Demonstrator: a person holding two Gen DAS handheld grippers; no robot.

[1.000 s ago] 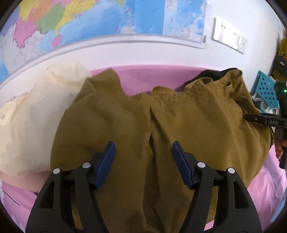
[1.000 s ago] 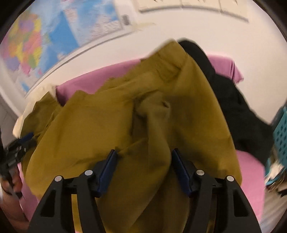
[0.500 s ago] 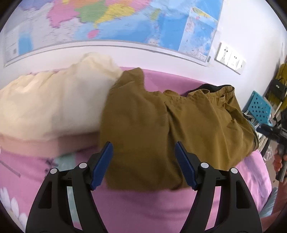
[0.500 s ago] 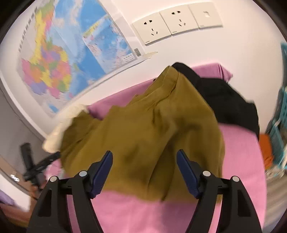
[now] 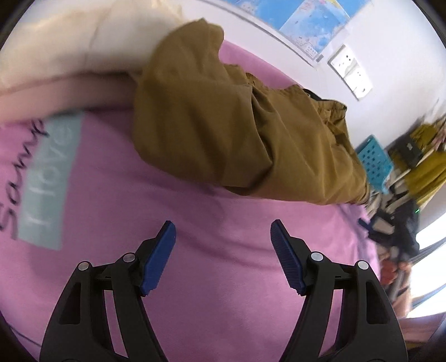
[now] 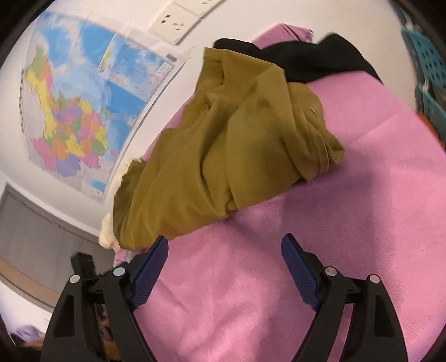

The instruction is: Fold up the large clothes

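1 olive garment point(image 5: 237, 125) lies on 1 pink sheet point(image 5: 223, 278); left gripper point(image 5: 223, 236) released, right gripper point(image 6: 224, 250) opening, empty.

A white wall point(image 6: 278, 16) fills the upper part of both views, carrying a large coloured map point(image 6: 83, 111) at the left of the right-wrist frame and a row of white wall sockets point(image 6: 181, 19) along its top edge. A pink bed cover point(image 6: 362, 167) spreads across the lower frame. In the left-wrist view, a blue perforated basket point(image 5: 375, 158) sits at the right edge, with bright daylight at the lower right and a cream pillow point(image 5: 83, 39) at upper left.
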